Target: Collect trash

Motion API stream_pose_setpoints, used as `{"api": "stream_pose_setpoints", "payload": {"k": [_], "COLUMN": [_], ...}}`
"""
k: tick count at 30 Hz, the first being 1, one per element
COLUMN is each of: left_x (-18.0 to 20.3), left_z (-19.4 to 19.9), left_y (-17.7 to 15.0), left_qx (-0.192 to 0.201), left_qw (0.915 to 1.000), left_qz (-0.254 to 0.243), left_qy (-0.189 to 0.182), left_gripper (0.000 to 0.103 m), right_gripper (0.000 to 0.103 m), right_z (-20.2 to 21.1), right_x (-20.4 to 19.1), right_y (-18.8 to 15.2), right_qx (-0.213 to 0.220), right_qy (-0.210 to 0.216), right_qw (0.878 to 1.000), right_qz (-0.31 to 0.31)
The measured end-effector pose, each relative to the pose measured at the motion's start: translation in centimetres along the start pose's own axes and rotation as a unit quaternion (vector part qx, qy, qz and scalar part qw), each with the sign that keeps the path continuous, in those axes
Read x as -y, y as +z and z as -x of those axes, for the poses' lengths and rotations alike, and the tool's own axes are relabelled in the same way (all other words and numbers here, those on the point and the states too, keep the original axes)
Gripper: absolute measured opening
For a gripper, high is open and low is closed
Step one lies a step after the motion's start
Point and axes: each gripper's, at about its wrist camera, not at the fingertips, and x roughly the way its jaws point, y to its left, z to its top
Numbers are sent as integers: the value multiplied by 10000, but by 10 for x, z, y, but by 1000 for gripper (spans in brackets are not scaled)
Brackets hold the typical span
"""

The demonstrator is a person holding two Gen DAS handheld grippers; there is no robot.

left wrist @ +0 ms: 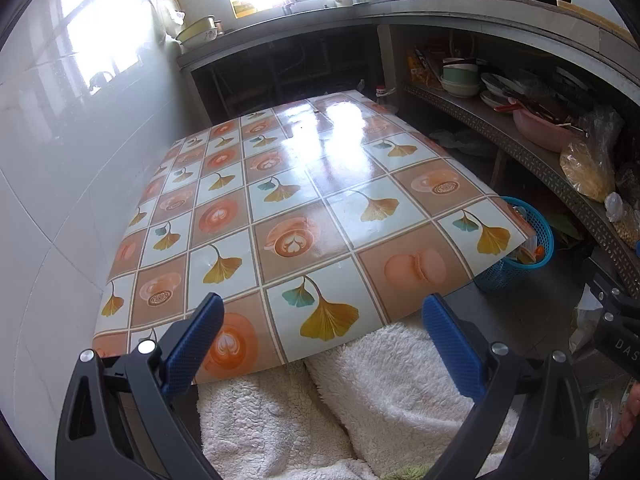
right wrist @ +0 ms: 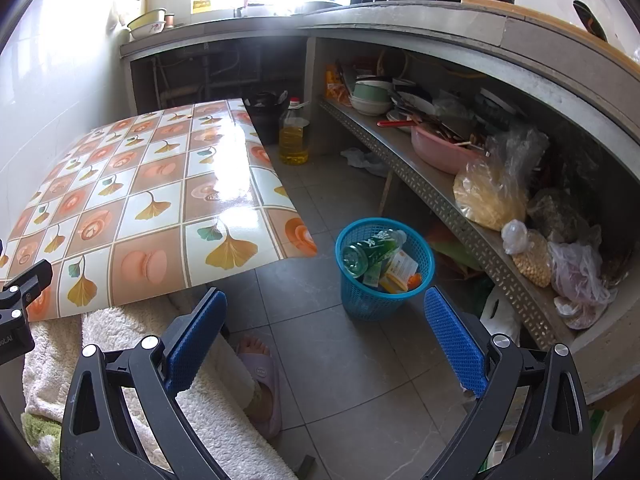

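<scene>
The left gripper stands with its blue pads wide apart and nothing between them, held low over the near edge of the table. The right gripper is likewise spread and empty, aimed past the table's corner toward the floor.

No loose trash shows on the patterned tabletop. What trash can be seen already sits in the blue basket, which stands on the grey floor tiles just off the table's right corner, below the long shelf.

Contents of the basket: a green plastic bottle lying tilted with its base toward the rim, an orange-and-white packet beside it, and smaller wrappers underneath — too jumbled to identify.

Handling judgement: the bottle looks empty, hence light, thin-walled and smooth; a grip across its middle would likely hold best, with moderate squeeze. Packets appear soft and would crumple — pinch at an edge. The basket is light mesh plastic, and its rim seems the natural hold.

A foot in a pink slipper rests on the floor near the right gripper.
</scene>
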Motion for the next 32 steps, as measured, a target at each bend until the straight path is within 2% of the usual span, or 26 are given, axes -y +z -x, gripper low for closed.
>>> {"api": "stream_pose_setpoints", "payload": {"k": [32], "left_x": [1], "left_z": [1], "left_y": [-1], "left_qx": [3], "left_qw": [10000], "left_qz": [11], "left_qy": [4], "left_gripper": [97], "right_gripper": [95], "right_z": [0], "right_x": [-2], "right_y": [0], "right_qx": [14], "right_qy": [-2], "right_qw": [10000], "right_qz": [-18]}}
